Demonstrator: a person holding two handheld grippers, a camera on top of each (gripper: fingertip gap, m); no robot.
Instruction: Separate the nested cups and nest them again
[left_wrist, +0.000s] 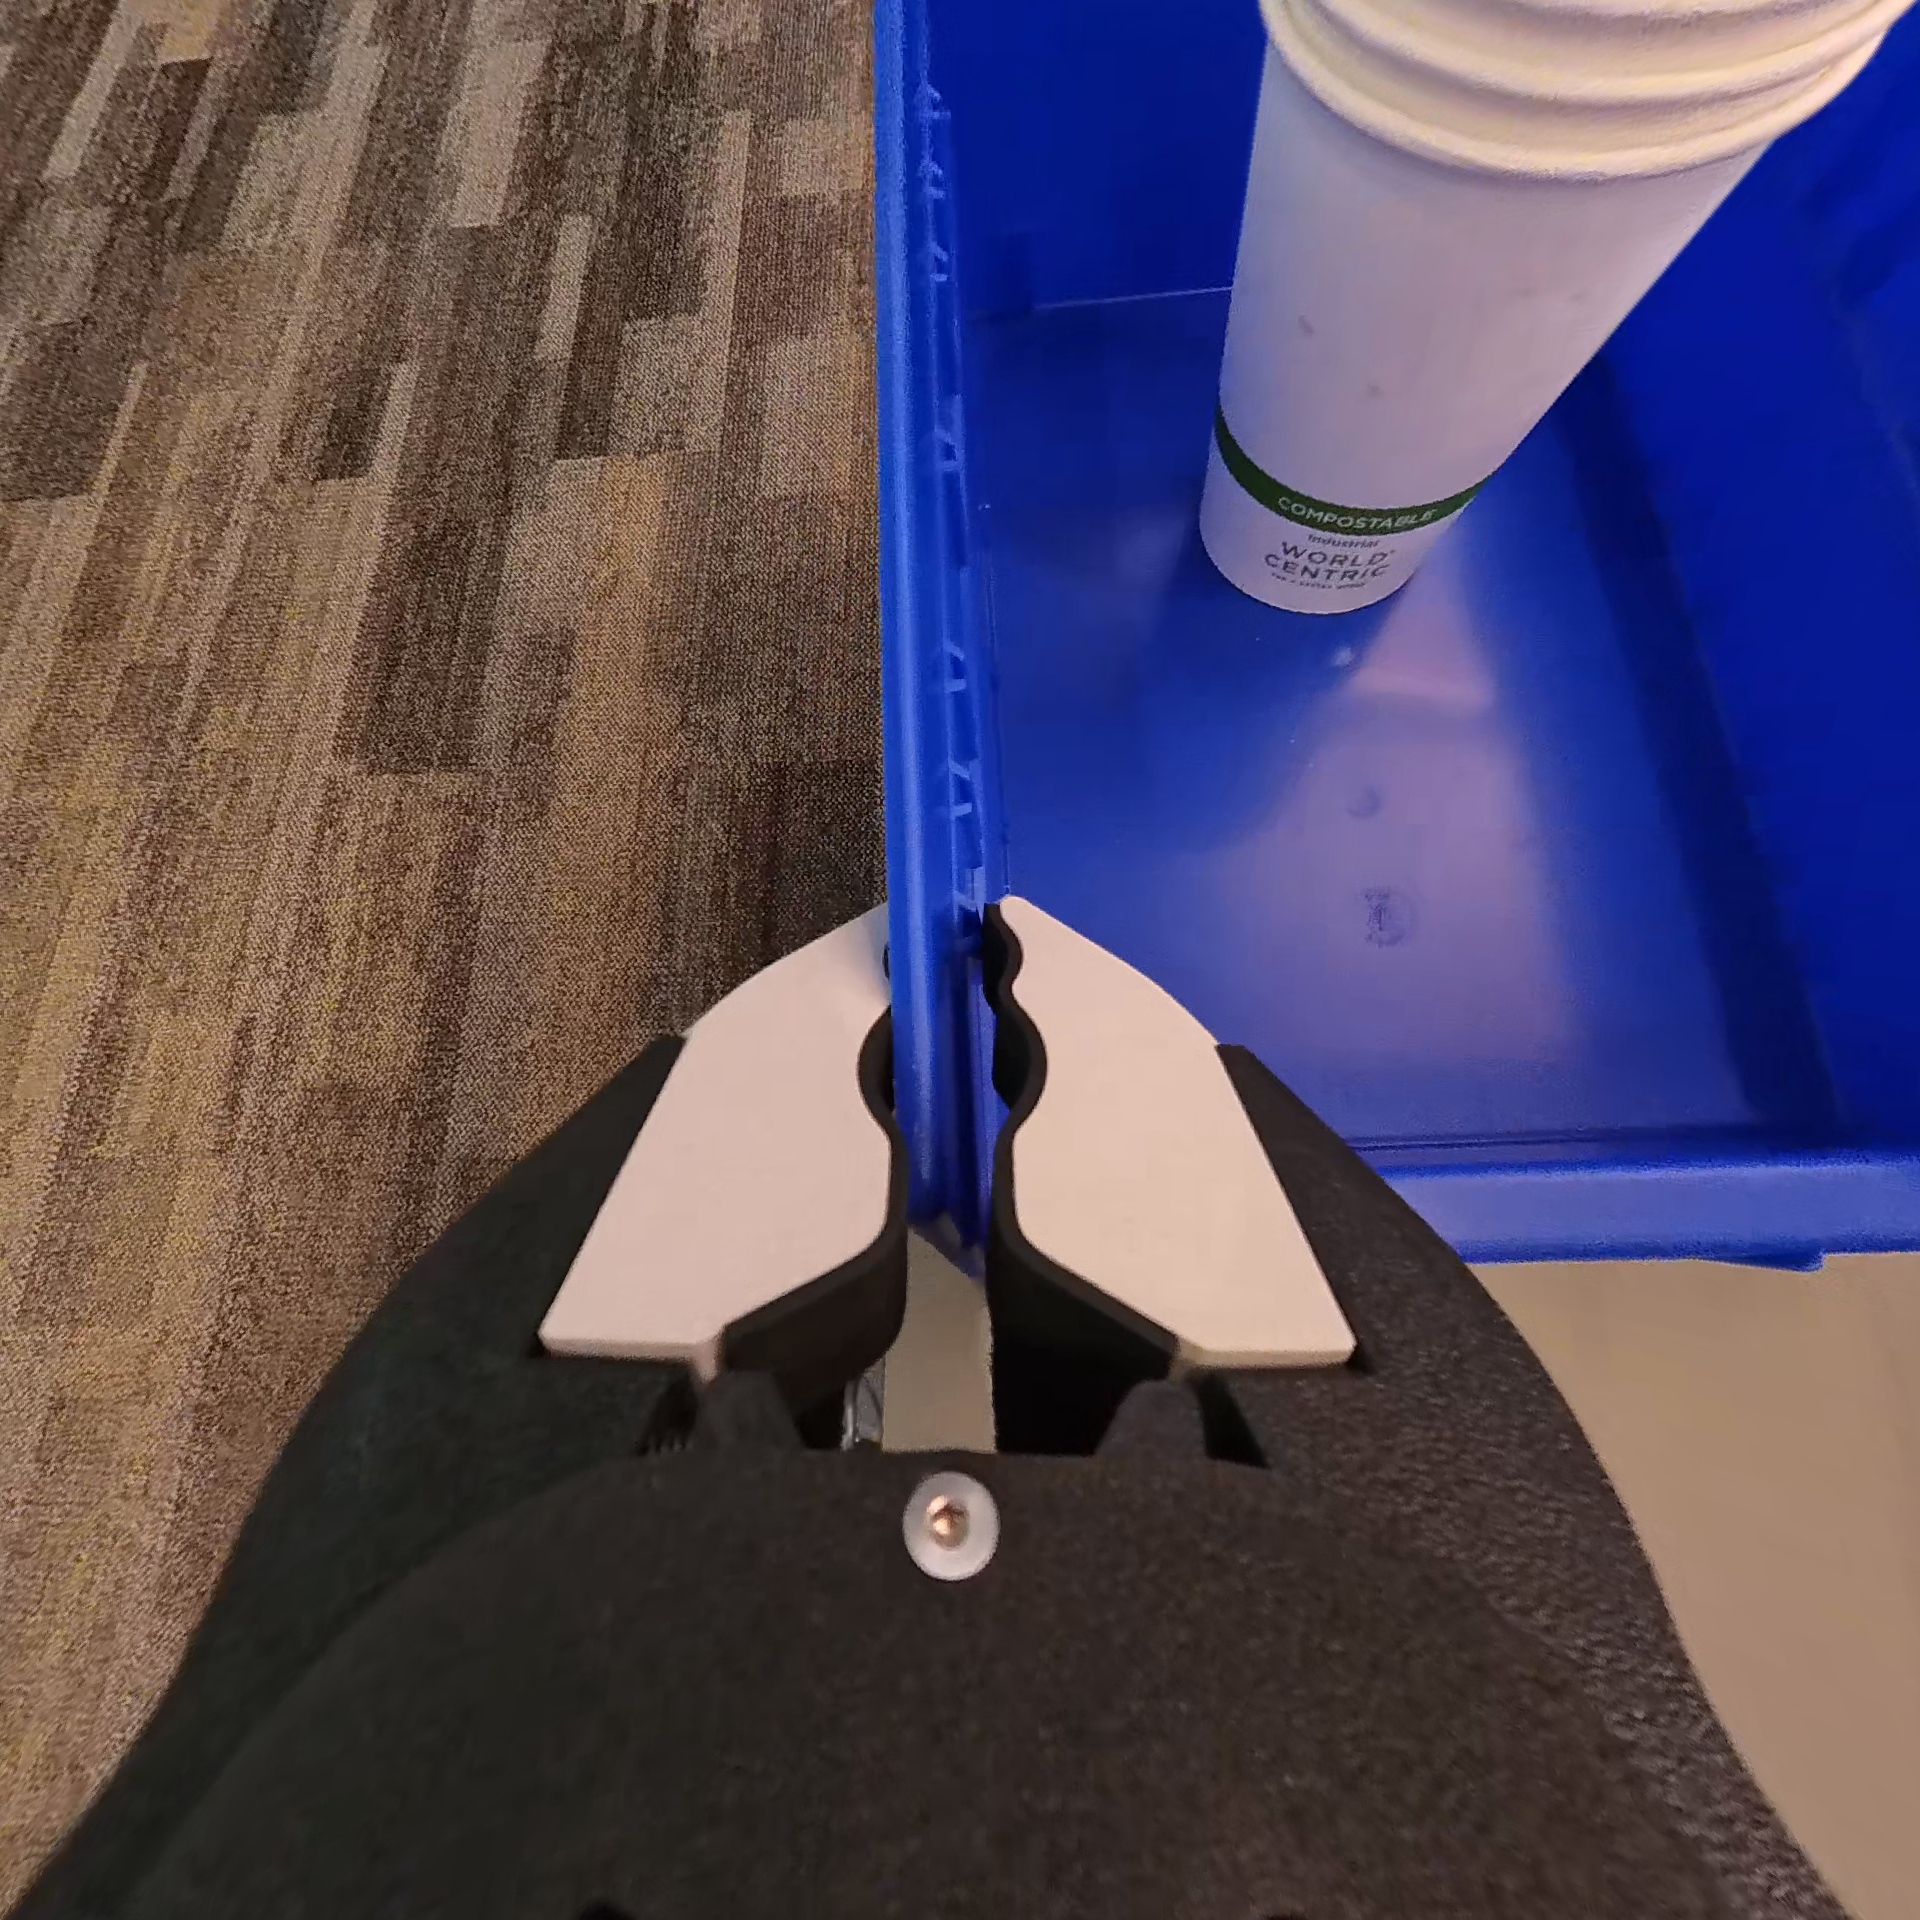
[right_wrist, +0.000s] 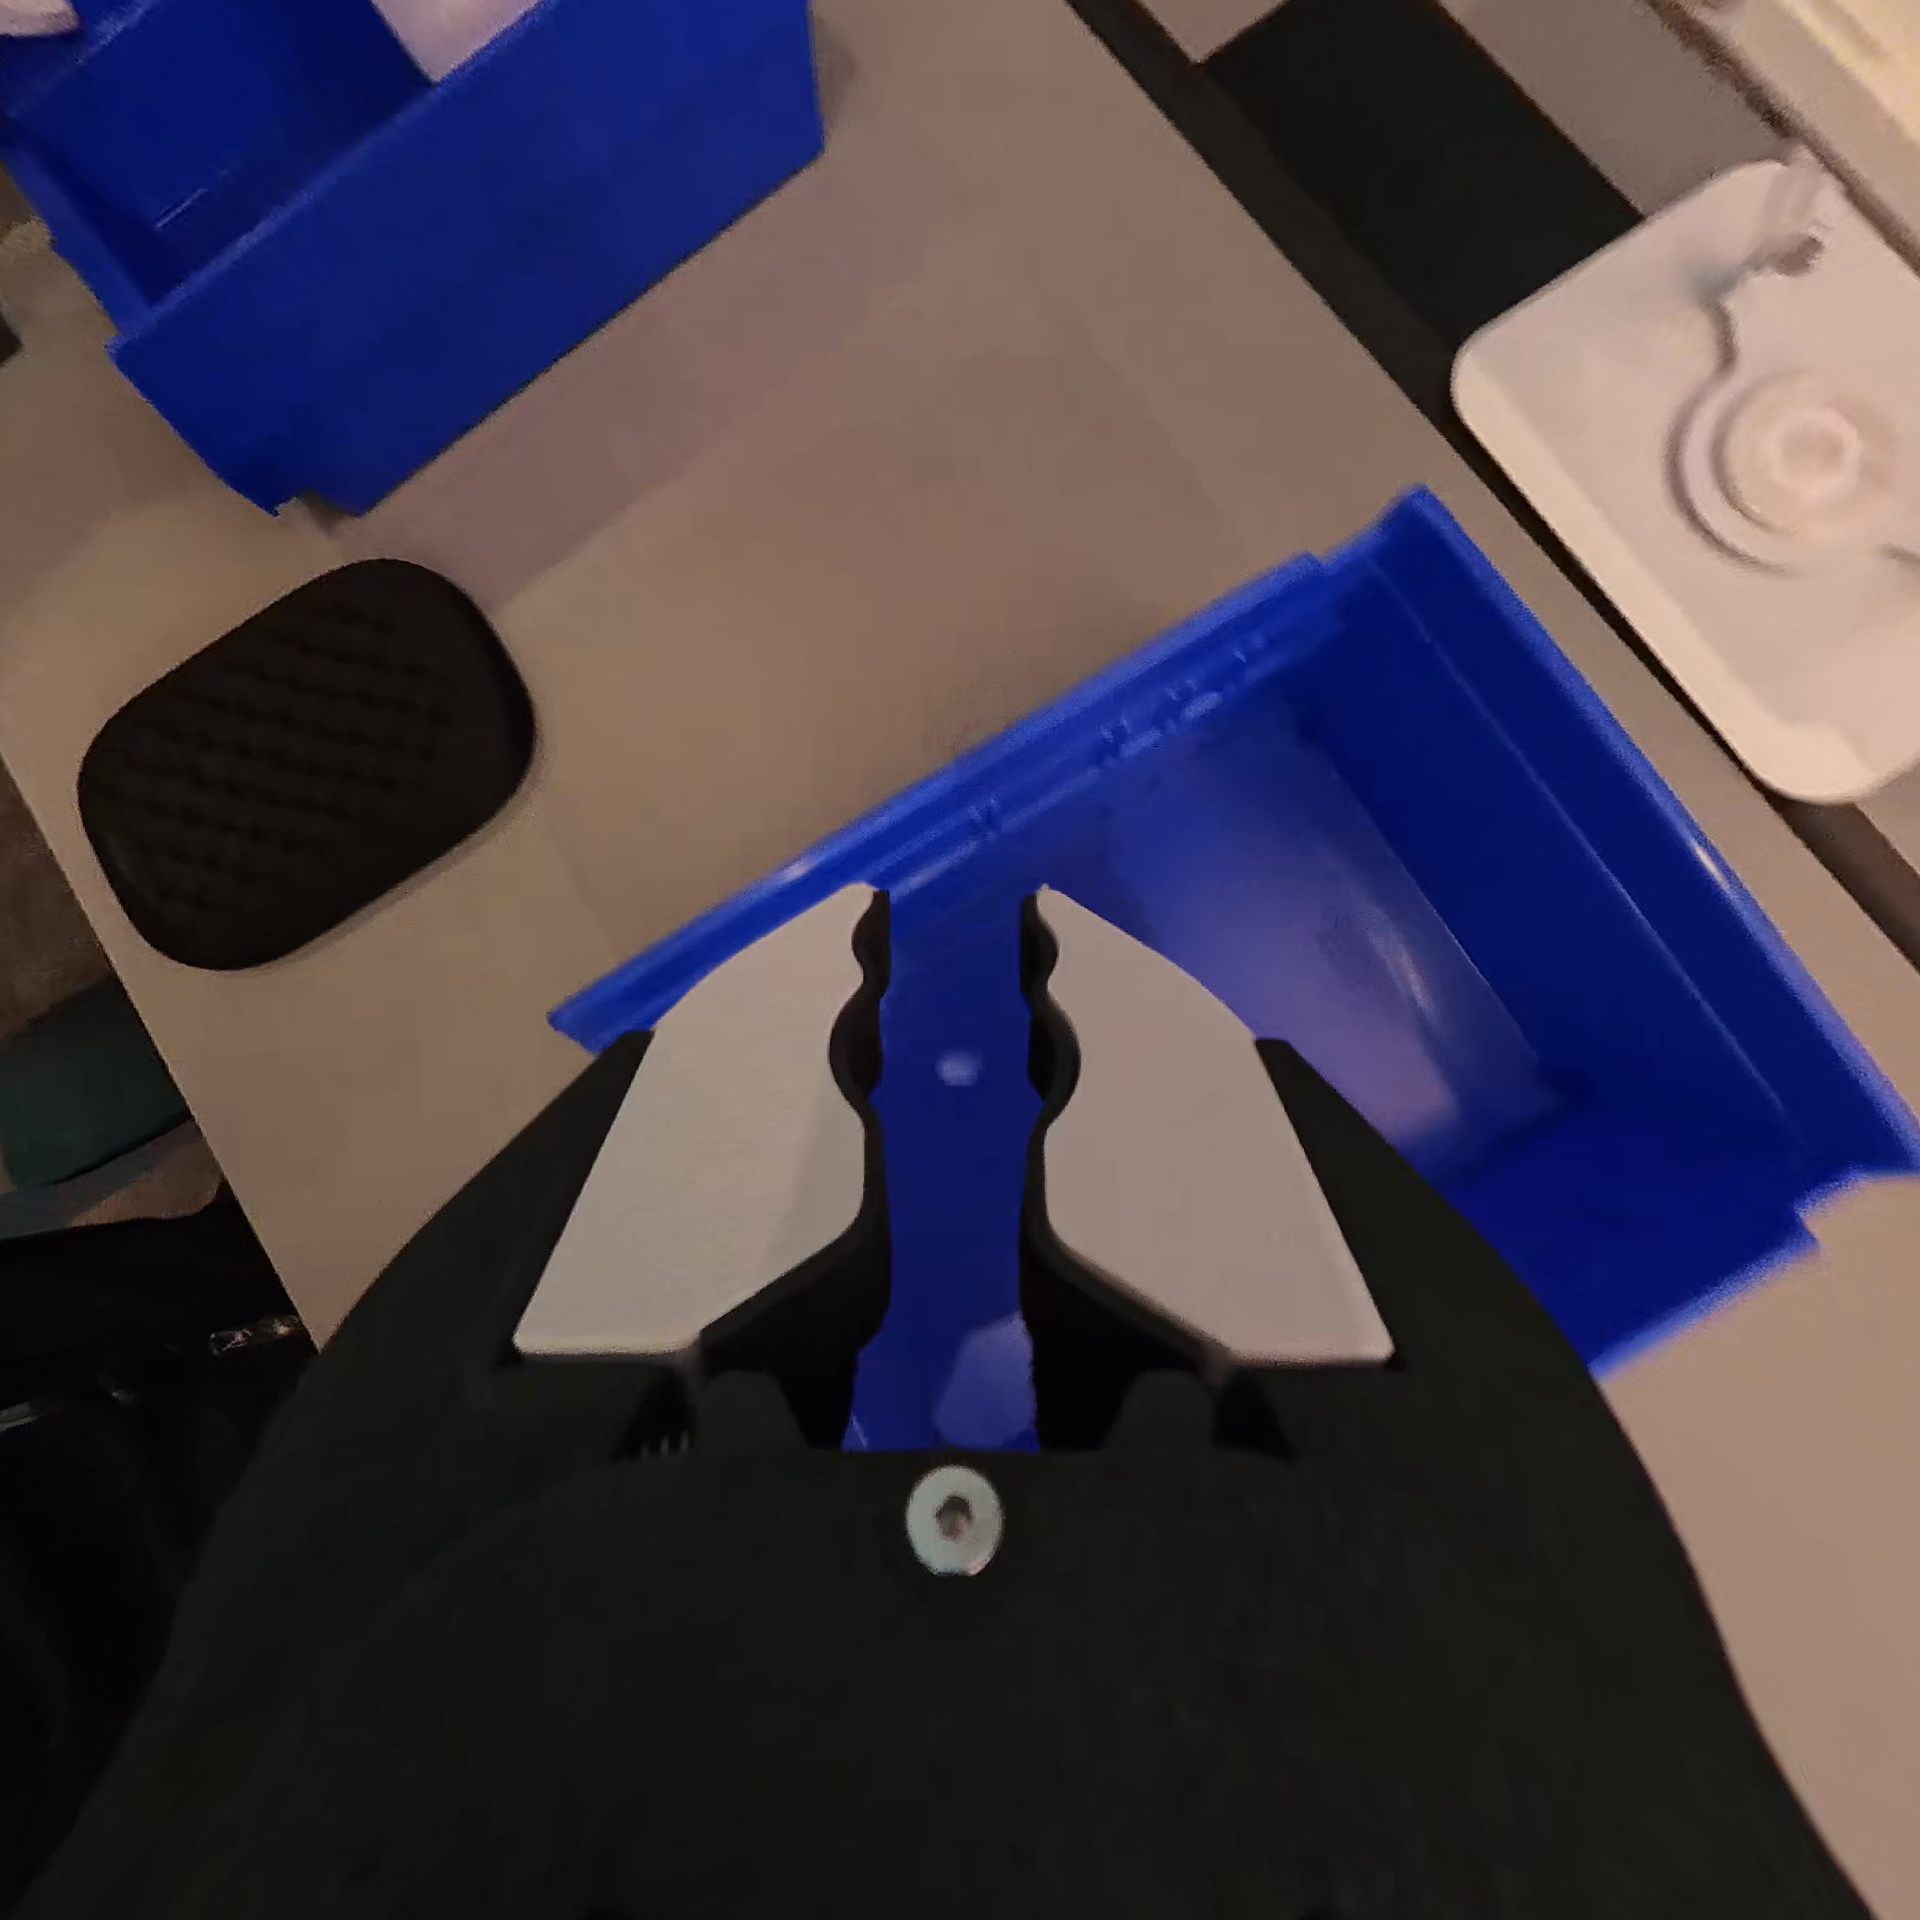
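A nested stack of white paper cups (left_wrist: 1382, 312) with a green band near the base stands leaning inside a blue bin (left_wrist: 1195, 831); its top is out of frame. My left gripper (left_wrist: 940, 925) is shut on that bin's left side wall (left_wrist: 930, 623), one finger outside and one inside. In the right wrist view my right gripper (right_wrist: 958, 899) hovers over a second blue bin (right_wrist: 1558, 831), which looks empty. Its jaws stand a narrow gap apart with nothing between them. The view is motion-blurred.
Patterned carpet (left_wrist: 364, 623) lies left of the held bin, past the table edge. The right wrist view shows the first blue bin (right_wrist: 468, 291) at top left, a black oval pad (right_wrist: 301, 769) on the beige table (right_wrist: 831, 520), and a white square object (right_wrist: 1714, 468) at right.
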